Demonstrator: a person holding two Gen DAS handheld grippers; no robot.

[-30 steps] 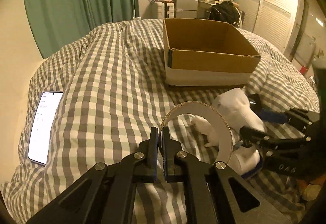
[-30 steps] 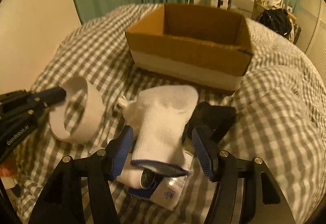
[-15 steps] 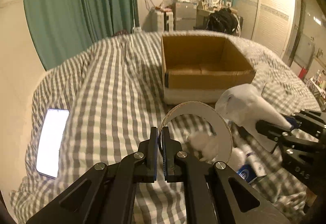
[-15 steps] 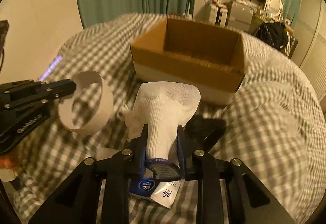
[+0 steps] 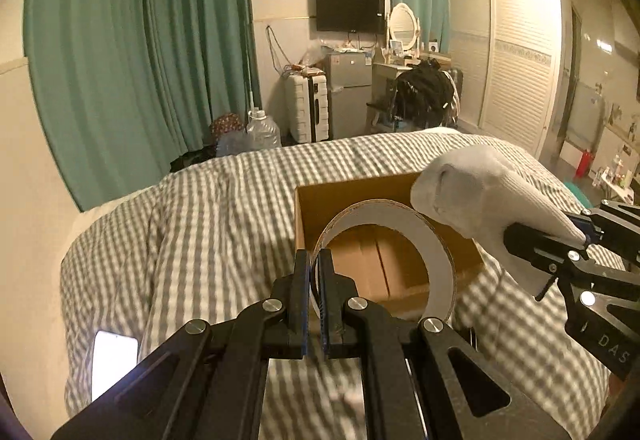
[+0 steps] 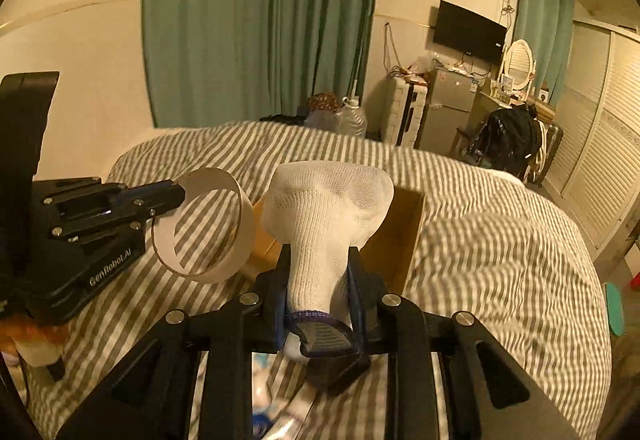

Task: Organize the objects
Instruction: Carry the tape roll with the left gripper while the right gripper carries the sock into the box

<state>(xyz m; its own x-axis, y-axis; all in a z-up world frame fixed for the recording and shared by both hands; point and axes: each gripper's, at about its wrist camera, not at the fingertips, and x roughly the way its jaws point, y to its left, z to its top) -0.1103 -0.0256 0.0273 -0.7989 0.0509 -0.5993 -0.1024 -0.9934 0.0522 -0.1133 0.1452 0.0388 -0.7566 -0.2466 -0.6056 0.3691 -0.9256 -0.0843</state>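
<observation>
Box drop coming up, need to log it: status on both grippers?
Left gripper shut on ring. Right gripper shut on sock. Both above bed, box ahead, open. Nothing in the way.

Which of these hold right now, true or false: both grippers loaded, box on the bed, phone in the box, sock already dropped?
1. The left gripper is shut on the cardboard ring. True.
2. The right gripper is open. False: it is shut on the white sock.
3. The cardboard box sits on the checked bedcover. True.
4. The phone lies in the box. False: it lies on the bedcover, screen lit.
5. The sock lies in the box. False: it is held up in the air.
</observation>
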